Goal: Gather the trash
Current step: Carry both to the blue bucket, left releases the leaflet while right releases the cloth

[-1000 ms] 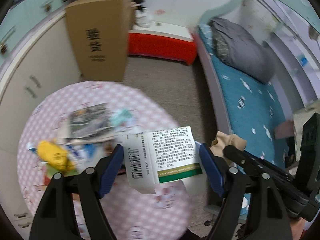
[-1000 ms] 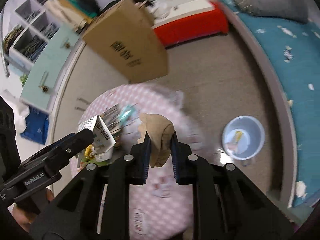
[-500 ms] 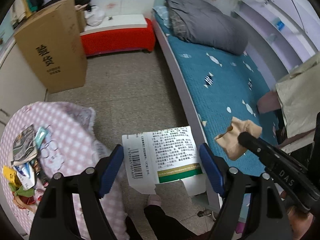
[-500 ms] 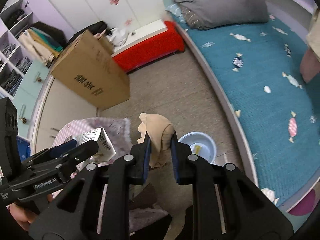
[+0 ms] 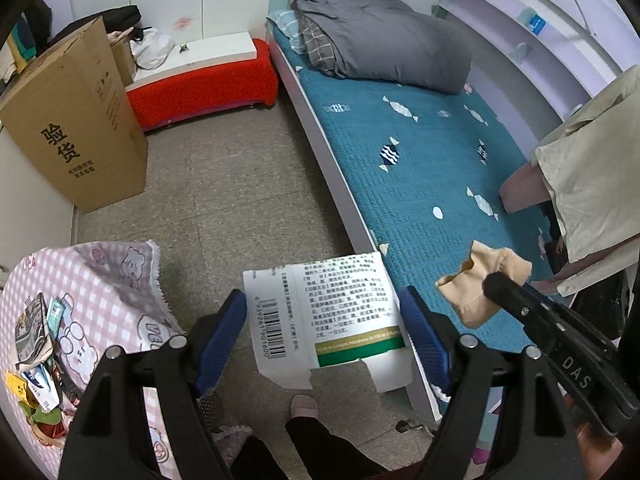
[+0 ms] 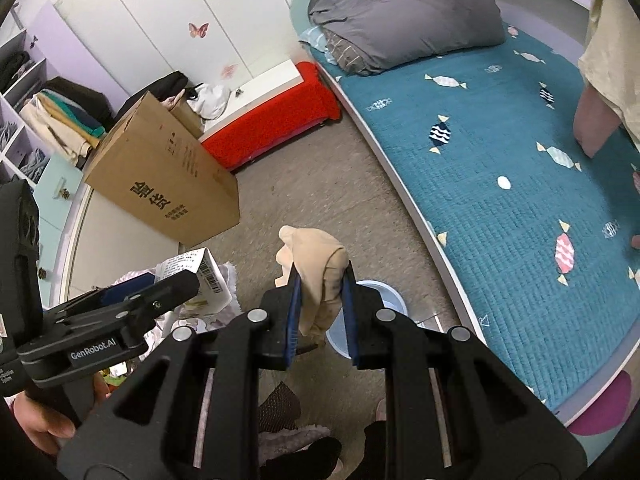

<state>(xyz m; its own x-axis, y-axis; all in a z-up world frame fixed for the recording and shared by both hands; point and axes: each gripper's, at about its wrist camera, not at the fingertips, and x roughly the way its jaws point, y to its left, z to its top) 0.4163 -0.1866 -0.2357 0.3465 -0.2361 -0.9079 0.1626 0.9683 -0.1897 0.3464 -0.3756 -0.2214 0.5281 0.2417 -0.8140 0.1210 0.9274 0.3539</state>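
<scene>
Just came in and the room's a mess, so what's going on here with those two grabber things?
A person is collecting trash with a gripper in each hand. The left gripper holds a flattened medicine box across its wide jaws. The right gripper is clamped on a beige sock. Both are held over the floor beside the bed, with a small blue bin just below the sock. More litter lies on the pink checked table.

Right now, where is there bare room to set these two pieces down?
Bare floor lies between the cardboard box, red bench and bed. The bedspread's middle is also free. The checked table is crowded along its left edge; the blue bin sits under the right gripper.
</scene>
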